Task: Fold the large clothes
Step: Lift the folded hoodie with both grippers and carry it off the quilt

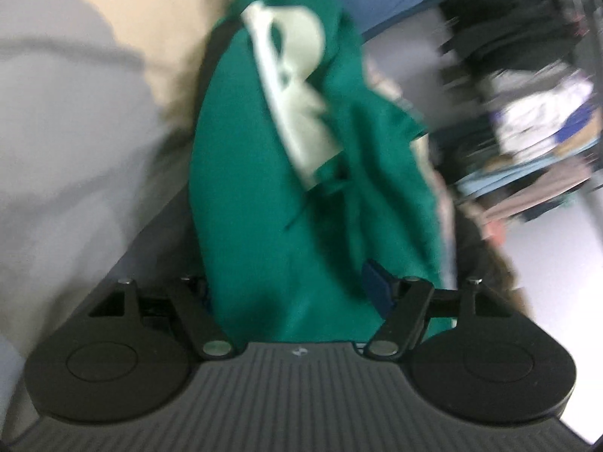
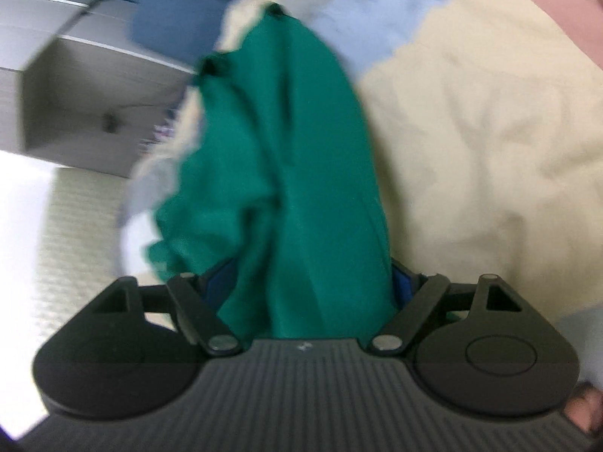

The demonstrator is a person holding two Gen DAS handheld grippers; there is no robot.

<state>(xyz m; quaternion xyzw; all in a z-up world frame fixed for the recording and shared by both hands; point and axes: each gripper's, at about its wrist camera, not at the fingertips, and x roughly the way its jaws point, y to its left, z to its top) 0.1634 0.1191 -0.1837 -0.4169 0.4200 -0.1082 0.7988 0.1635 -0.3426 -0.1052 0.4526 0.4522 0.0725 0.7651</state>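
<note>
Green cotton garment (image 1: pixel 256 188) is bunching between both grippers' spread fingers; whether they are pinching, I cannot tell. Advise spreading it flat, edges aligned.

The only readable sign is one large pale letter, either a "B" or an "R", printed on the green garment (image 1: pixel 264 188) in the left wrist view; blur and folds in the cloth keep me from telling which. The right wrist view shows the same green cloth (image 2: pixel 301 150) plain, with no print, label or number to read.
</note>
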